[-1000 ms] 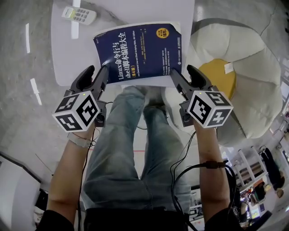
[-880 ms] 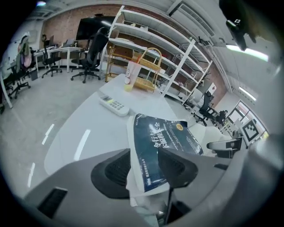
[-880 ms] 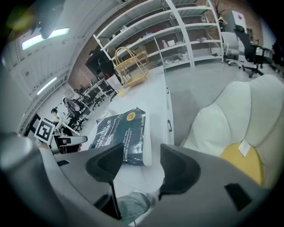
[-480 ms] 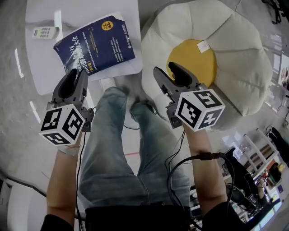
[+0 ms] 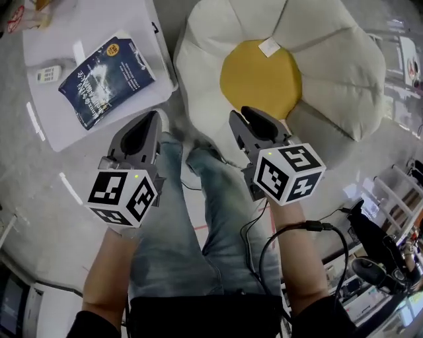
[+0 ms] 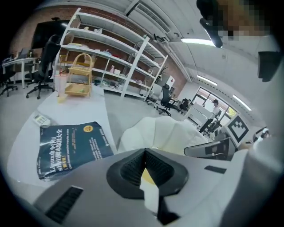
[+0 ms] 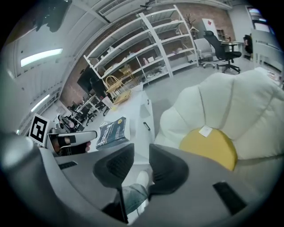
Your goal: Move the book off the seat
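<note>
White table (image 5: 122, 16) holds the book (image 5: 106, 80), flower seat (image 5: 330, 59) bare; left gripper (image 5: 157, 113) just closed, empty, right gripper (image 5: 241, 113) closing, narrowly apart, empty: best to retreat clear of book.

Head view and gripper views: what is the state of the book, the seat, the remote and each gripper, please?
book: closed, cover up, flat on the white table.
seat: empty, nothing on it.
remote: lying on the table beside the book.
left gripper: shut, empty.
right gripper: jaws have just been closing, narrow gap left, nothing between them.
</note>
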### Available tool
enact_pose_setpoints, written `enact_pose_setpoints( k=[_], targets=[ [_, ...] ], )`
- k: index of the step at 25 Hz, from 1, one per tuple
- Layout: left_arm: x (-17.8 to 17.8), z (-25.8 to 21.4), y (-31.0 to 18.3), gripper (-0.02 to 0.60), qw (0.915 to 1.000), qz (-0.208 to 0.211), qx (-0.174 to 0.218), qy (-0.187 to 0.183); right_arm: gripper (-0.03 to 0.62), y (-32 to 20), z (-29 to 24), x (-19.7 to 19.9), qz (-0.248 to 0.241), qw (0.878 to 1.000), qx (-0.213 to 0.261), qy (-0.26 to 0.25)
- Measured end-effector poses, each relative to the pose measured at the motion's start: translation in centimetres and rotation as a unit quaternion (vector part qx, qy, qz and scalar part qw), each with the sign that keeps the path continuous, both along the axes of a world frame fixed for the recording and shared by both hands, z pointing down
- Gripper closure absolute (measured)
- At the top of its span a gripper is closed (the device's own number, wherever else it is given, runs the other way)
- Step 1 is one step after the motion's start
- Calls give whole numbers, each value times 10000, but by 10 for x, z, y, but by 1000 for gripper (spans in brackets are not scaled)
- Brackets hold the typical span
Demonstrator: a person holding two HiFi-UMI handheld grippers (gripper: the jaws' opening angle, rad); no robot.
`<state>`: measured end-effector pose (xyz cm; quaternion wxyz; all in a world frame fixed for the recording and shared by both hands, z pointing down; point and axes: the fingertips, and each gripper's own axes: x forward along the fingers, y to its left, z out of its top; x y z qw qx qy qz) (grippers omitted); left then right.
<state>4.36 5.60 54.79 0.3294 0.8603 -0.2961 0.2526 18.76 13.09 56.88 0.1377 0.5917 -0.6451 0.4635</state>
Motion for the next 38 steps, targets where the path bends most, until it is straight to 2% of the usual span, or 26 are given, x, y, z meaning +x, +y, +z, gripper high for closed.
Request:
enact_pose_setpoints(
  k=[3, 5, 7, 14, 20, 29, 38],
  targets=[
    [28, 3, 23, 575, 9989, 372, -258, 131, 485, 20, 3, 10, 240, 9997, -36, 12],
    [42, 4, 41, 575, 9963, 634, -534, 215, 487, 32, 2, 16, 399, 9992, -57, 27],
    [57, 3, 57, 575, 9924, 1034, -636, 209, 487, 41, -2, 22, 600, 9982, -56, 34],
    [98, -36, 87, 575, 9722, 2212, -658, 404, 487, 64, -46, 45, 1353, 9908, 83, 24],
    [144, -105, 105, 575, 9530, 2959, -403, 513, 487, 88, -115, 81, 2009, 9788, 381, 71],
    [186, -203, 125, 575, 9350, 3461, -186, 758, 487, 119, -210, 108, 2702, 9588, 845, 246],
    [210, -289, 149, 575, 9091, 4027, 147, 1059, 487, 143, -300, 122, 3213, 9347, 1461, 415]
  ],
)
